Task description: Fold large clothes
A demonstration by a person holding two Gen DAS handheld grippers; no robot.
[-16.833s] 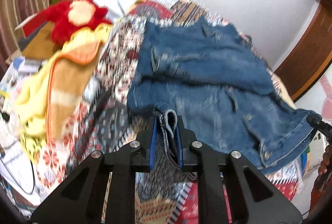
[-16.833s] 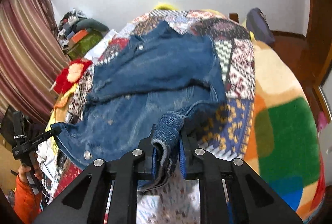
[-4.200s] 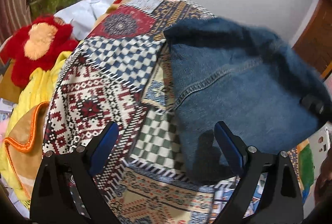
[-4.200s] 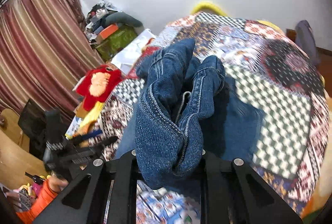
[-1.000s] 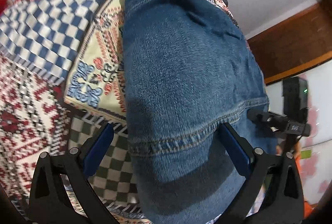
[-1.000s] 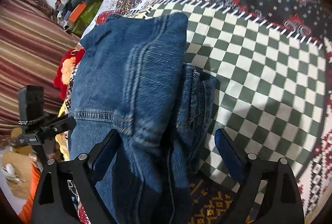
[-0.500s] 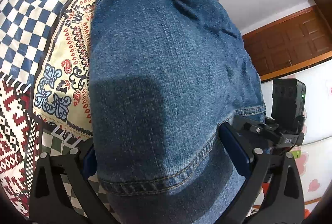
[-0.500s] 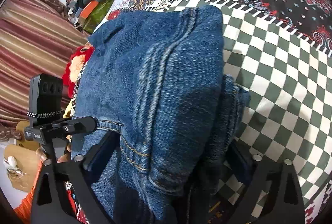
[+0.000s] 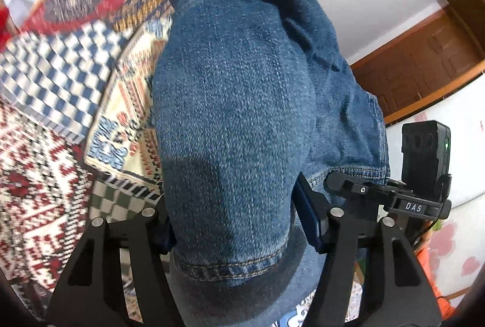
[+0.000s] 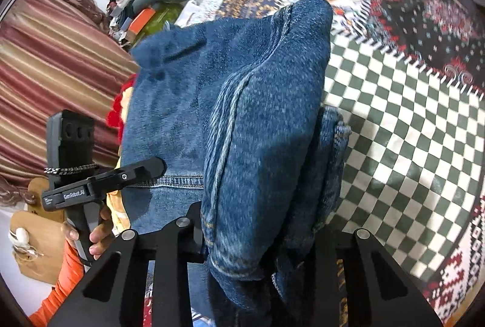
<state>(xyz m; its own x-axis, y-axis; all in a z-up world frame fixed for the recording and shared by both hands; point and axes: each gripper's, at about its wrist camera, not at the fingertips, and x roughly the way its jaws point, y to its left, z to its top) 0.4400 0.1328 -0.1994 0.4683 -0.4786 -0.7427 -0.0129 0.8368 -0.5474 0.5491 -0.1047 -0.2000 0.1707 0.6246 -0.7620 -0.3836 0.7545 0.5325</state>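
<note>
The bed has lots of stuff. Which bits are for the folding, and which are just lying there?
For the folding:
denim jacket
left gripper
right gripper
quilt, the folding surface

Just lying there:
red plush toy
clothes pile
curtain

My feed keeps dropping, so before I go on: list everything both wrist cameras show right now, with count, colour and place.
denim jacket: one, blue, folded into a bundle on the bed, its near end between both grippers' jaws.
patchwork bedspread: one, checks and patterns in red, white, green and blue, under the jacket.
plush toy: one, red, partly hidden behind the jacket's left edge.
curtain: one, red and tan stripes, far left.
pile of belongings: one heap, green, orange and grey, by the wall.
wooden door: one, brown, right of the bed.
left gripper: black with blue pads, jaws closing around the jacket.
right gripper: black, jaws closing around the jacket.
hand: one, orange sleeve, holding the left gripper's handle.
</note>
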